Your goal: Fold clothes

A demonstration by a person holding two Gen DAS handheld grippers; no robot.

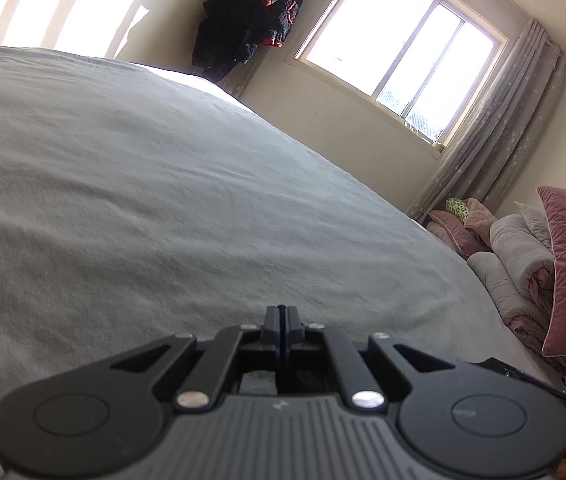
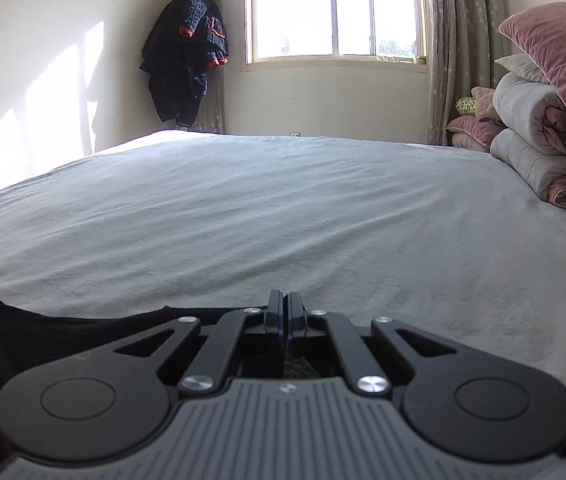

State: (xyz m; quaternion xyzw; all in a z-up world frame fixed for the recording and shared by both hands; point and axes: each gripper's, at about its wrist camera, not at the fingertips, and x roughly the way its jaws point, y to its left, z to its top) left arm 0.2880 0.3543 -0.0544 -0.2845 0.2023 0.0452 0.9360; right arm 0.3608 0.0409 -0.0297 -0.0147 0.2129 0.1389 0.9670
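Both claws sit low over one bed [image 2: 283, 208] covered in a pale grey sheet that fills the middle of each view.

The left claw [image 1: 281, 314], at the lower centre of the left wrist view, has its two fingers pressed together with only a thin dark line between them. Whether any cloth is pinched there cannot be told.

The right claw [image 2: 284, 312], at the lower centre of the right wrist view, is likewise drawn narrow, its two fingers nearly touching. A black garment [image 2: 63, 332] lies on the sheet at the lower left of that view, spreading under and behind the claw's body, with a bit more black showing at the lower right edge. The fingertips rest at the garment's far edge, but it is not clear whether they grip it. A small black block at the far left edge touches the garment; what it is cannot be told.

At the upper centre of the right wrist view there is one window [image 2: 335, 8], with one curtain [image 2: 455, 40] hanging to its right. One bundle of dark clothes with red trim [image 2: 187, 52] hangs in the corner to the window's left.

At the right edge, one large pink cushion [image 2: 563, 72] leans against two rolled grey quilts [image 2: 531, 128], stacked one on the other. Behind them lie another pink pillow [image 2: 471, 128] and one small green patterned item [image 2: 465, 105].
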